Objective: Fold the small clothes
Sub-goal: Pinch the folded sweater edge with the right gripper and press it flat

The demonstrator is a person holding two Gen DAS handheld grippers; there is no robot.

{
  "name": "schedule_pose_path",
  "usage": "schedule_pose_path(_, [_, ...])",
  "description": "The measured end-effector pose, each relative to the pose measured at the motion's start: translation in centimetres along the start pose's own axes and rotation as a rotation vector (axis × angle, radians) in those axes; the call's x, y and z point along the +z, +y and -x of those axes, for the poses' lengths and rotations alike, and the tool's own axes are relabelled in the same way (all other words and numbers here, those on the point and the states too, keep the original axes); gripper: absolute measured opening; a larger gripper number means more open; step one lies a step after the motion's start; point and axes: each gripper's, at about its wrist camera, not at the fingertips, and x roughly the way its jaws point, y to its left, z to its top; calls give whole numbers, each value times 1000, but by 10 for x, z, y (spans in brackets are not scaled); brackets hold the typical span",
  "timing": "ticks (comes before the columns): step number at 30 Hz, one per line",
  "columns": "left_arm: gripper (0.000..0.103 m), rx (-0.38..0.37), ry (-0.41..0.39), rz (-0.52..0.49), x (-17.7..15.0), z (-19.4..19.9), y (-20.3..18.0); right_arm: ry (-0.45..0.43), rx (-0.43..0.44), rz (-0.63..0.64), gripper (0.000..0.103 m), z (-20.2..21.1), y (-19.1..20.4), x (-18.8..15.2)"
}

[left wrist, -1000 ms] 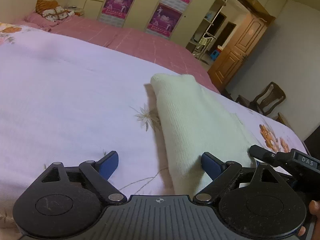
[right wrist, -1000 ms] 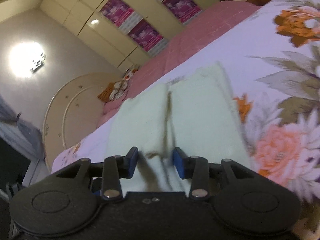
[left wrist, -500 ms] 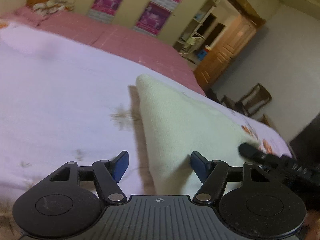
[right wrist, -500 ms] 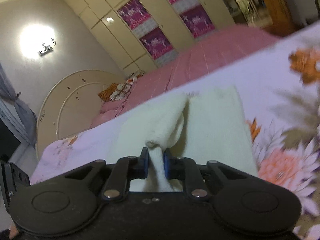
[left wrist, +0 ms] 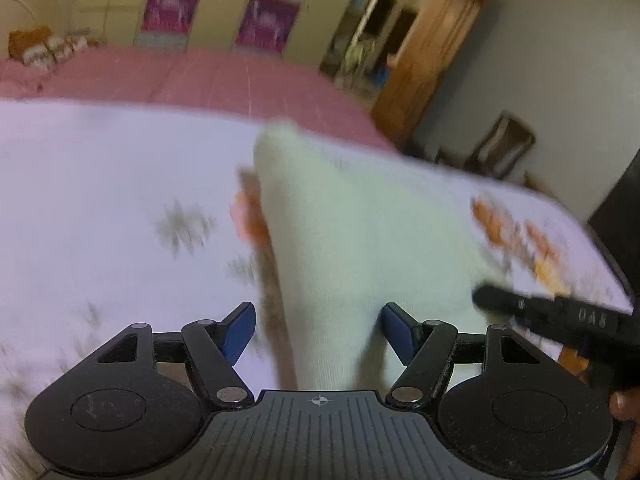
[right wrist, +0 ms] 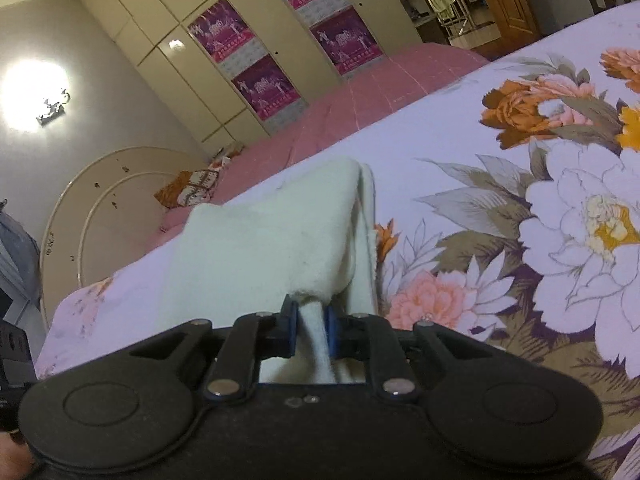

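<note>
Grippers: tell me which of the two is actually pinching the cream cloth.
The right gripper: its blue pads clamp a raised fold of the cream cloth. The left gripper straddles the cloth, jaws apart.

garment lies on the bedsheet — wardrobe behind.

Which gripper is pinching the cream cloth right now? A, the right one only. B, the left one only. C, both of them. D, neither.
A: the right gripper has its blue pads pressed on a bunched corner of the cream cloth, while the left gripper stands open with the cloth lying between its pads, which do not press on it.
</note>
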Motion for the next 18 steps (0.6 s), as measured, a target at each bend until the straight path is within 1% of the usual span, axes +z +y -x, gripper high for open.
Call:
schedule_pose_path(1, [69, 2, -37, 20, 5, 4, 6, -15, 3, -2, 24, 2, -1, 3])
schedule_pose_path(3, [69, 19, -77, 97, 14, 5, 24, -38, 14, -18, 27, 5, -6, 10])
schedule_pose_path(4, [69, 20, -75, 133, 17, 2, 33, -38, 21, -35, 28, 2, -10, 15])
schedule_pose_path(6, [69, 30, -75, 169, 18, -2, 43, -20, 25, -61, 29, -8, -18, 27])
schedule_pose_path(10, [69, 12, -65, 211, 9, -13, 53, 26, 35, -30, 29, -28, -18, 35])
schedule_pose_path(12, [69, 7, -68, 222, 5, -17, 53, 33, 26, 21, 18, -30, -11, 32])
schedule_pose_path(13, [69, 5, -66, 222, 5, -17, 52, 27, -1, 58, 11, -30, -8, 31])
schedule_pose_path(14, [69, 2, -60, 217, 4, -18, 49, 18, -28, 84, 8, -28, -6, 31])
schedule_pose_path(16, [69, -16, -45, 209, 3, -21, 41, -4, -59, 109, 7, -23, -3, 31])
schedule_pose_path(17, [69, -12, -39, 198, 4, -22, 38, -18, -70, 122, 7, -20, -2, 33])
schedule_pose_path(18, [69, 7, -41, 183, 4, -21, 35, -27, -73, 133, 7, -18, 0, 35])
